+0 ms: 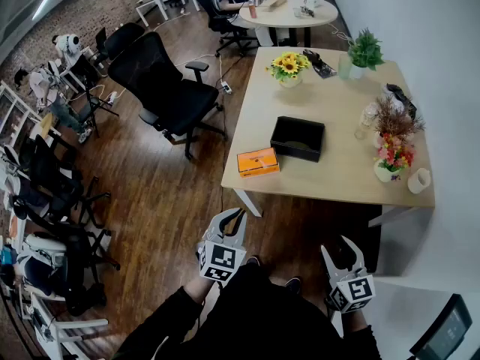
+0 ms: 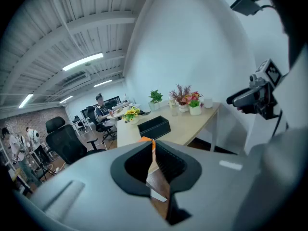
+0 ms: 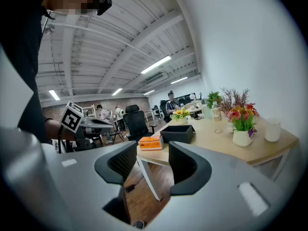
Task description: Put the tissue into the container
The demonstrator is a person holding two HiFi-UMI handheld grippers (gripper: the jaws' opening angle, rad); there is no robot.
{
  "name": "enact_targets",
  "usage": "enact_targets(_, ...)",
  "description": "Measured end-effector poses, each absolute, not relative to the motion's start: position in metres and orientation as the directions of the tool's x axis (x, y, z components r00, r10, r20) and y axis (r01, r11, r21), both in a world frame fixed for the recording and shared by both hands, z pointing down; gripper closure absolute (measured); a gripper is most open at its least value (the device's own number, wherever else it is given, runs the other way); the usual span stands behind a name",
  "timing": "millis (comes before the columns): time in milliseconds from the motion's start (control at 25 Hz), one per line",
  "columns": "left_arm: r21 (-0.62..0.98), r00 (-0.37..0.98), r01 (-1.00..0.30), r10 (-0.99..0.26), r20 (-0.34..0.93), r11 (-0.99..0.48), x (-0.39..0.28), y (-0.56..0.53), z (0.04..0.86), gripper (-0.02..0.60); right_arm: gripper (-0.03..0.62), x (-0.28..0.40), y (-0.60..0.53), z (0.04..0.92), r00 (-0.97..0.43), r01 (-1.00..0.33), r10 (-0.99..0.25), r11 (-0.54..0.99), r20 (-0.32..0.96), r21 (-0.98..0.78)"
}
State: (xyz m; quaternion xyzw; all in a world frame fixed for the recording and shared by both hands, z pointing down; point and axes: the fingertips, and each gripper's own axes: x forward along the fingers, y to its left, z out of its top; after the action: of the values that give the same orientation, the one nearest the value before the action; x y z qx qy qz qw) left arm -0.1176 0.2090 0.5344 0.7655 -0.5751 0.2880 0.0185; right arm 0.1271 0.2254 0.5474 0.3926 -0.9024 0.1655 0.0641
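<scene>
An orange tissue box [image 1: 258, 161] lies near the front left corner of the light wooden table [image 1: 337, 178]. Just behind it to the right stands the black open container [image 1: 298, 138]. Both grippers hover over the wooden floor, well short of the table. My left gripper [image 1: 231, 217] is shut with nothing in it; in the left gripper view its jaws meet [image 2: 153, 150] in front of the container [image 2: 154, 126]. My right gripper [image 1: 341, 252] is open and empty; between its jaws [image 3: 151, 160] I see the tissue box [image 3: 151, 142] and the container [image 3: 177, 133].
A sunflower vase [image 1: 290, 67], a green plant [image 1: 364, 51], flower pots [image 1: 390, 160] and a white cup [image 1: 418, 180] stand on the table. A black office chair [image 1: 166, 88] stands left of it. A person sits at a round table [image 1: 289, 13] behind.
</scene>
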Motion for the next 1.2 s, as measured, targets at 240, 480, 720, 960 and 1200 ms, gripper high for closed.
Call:
enact_targets(240,-0.247,0.226,-0.889,-0.838,0.497,-0.386,-0.128,0.156,0.556,0.58,0.404,0.117,0.171,0.558,-0.675,-0.738,-0.687,0.628,0.269,-0.248)
enact_targets(480,-0.038,0.343,-0.906,-0.786,0.515,-0.421,-0.159,0.08,0.593,0.581,0.594,0.085,0.099,0.552,-0.624,-0.781,-0.719,0.588,0.306,-0.21)
enact_targets(720,-0.022,0.448,-0.811,-0.646,0.618,-0.584,-0.169,0.022,0.621,0.335,0.594,0.047,0.025,0.534,-0.584,-0.809,-0.735,0.56,0.344,-0.177)
enact_targets(960,-0.175,0.362,-0.64,-0.495,0.79,-0.748,-0.176,0.008,0.679,0.169,0.464,0.02,-0.015,0.535,-0.571,-0.815,-0.729,0.559,0.378,-0.153)
enact_targets(1200,-0.161,0.285,-0.622,-0.412,0.865,-0.767,-0.168,-0.01,0.72,0.167,0.464,0.028,-0.047,0.541,-0.627,-0.774,-0.688,0.602,0.365,-0.194)
